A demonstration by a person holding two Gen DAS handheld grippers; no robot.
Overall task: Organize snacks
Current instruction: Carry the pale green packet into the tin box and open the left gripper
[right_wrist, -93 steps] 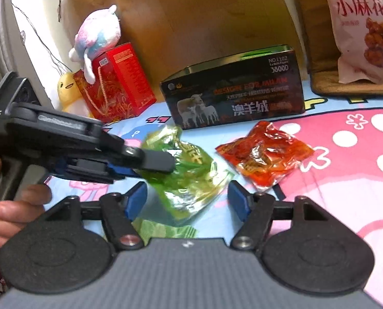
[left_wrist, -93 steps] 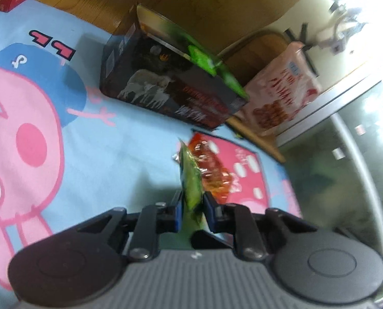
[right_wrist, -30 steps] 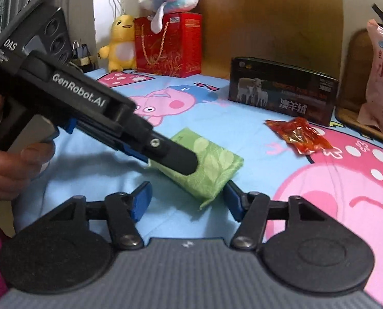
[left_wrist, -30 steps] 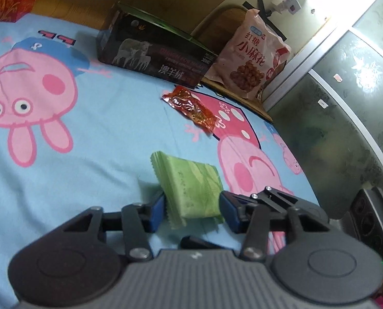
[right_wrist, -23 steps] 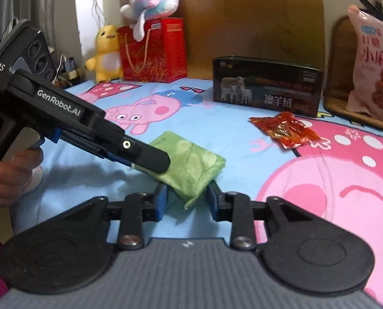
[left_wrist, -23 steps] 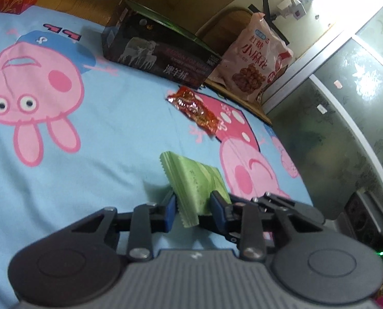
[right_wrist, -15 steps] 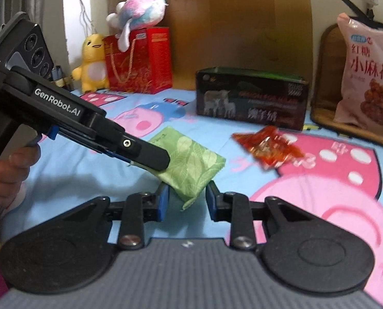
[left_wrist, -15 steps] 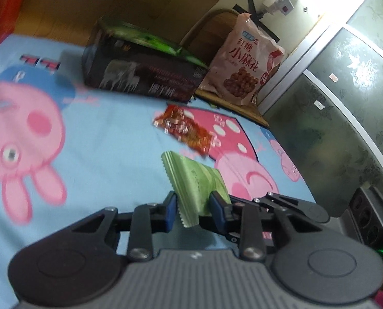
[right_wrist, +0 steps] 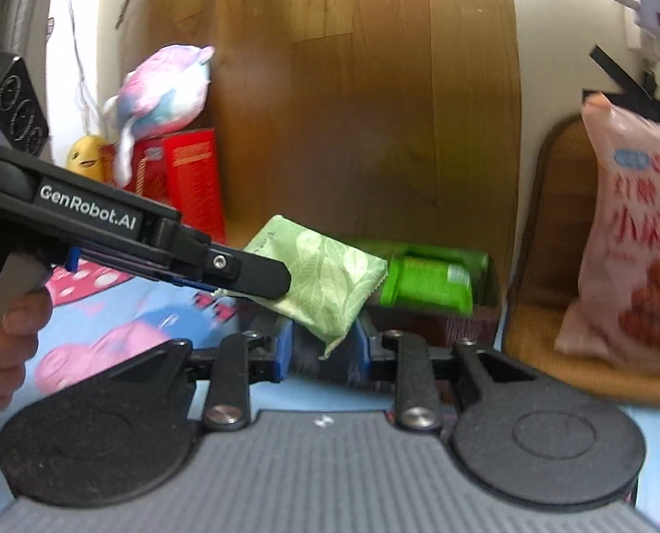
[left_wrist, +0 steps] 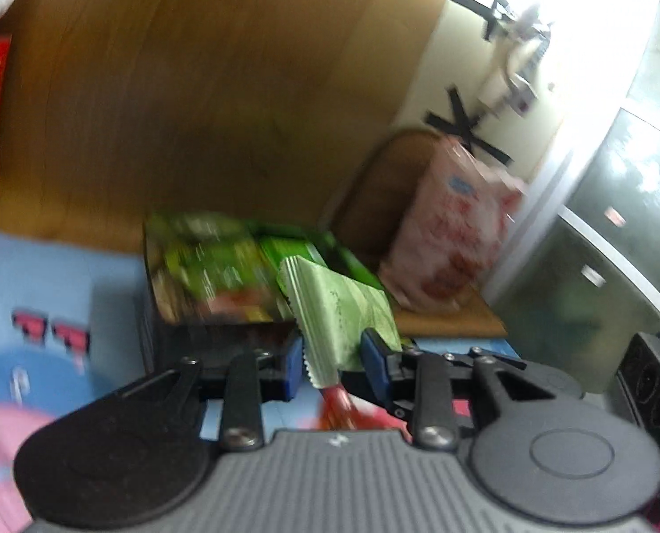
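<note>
The green snack packet [right_wrist: 325, 284] is hanging clear of the bedsheet, just before the open dark box [left_wrist: 205, 284]. Both the left gripper [left_wrist: 332, 362] and the right gripper [right_wrist: 323, 346] are pinching opposite ends, keeping it level for loading.

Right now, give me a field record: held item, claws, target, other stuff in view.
held item: green packet, lifted off the sheet
left claw: shut on green packet, at its serrated end
right claw: shut on green packet, at a corner
target guess: open box, beyond the packet, green packs inside
nearby: pink bag on the right, red box and plush toy at the back
image quality: left view blurred
</note>
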